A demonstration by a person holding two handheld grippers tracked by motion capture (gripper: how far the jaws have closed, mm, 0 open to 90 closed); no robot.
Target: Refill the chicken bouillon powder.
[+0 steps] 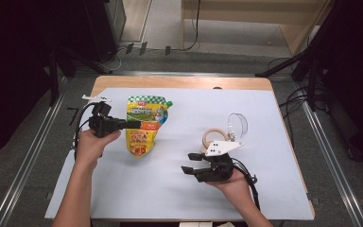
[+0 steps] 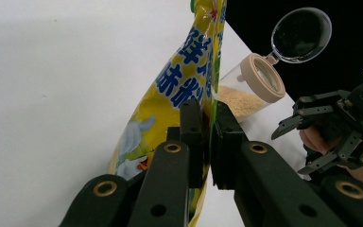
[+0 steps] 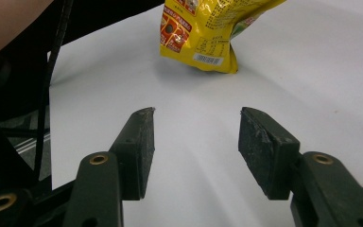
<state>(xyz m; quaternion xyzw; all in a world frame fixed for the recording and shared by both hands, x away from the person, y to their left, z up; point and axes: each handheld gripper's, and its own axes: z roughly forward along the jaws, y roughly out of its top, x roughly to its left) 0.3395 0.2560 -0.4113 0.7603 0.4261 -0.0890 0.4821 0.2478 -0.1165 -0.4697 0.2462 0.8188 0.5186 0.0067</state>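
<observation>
Pouch (image 1: 144,124) of yellow plastic lies on the white table sheet (image 1: 179,189), at about ten o'clock from the table's middle in the high view. Its top band is green and white checks, with a small red logo that is too small to read, and a spout sits at the upper right corner. In the left gripper view big blue characters in an East Asian script run down the yellow face, and a white cartoon figure is printed below them. In the right gripper view the other face shows red picture panels, fine print that I cannot read, and a white barcode strip.

The left gripper (image 1: 131,124) reaches in from nine o'clock, and its jaws are pressed together on the thin left edge of the pouch.

The right gripper (image 1: 190,162) rests at about five o'clock, well apart from the pouch. Its jaws stand partly open, with bare sheet between them.

Near it, at three o'clock, lies a clear jar (image 2: 246,92) with a beige ring at the mouth, some beige grains inside, and its clear lid (image 2: 302,34) flipped open.
</observation>
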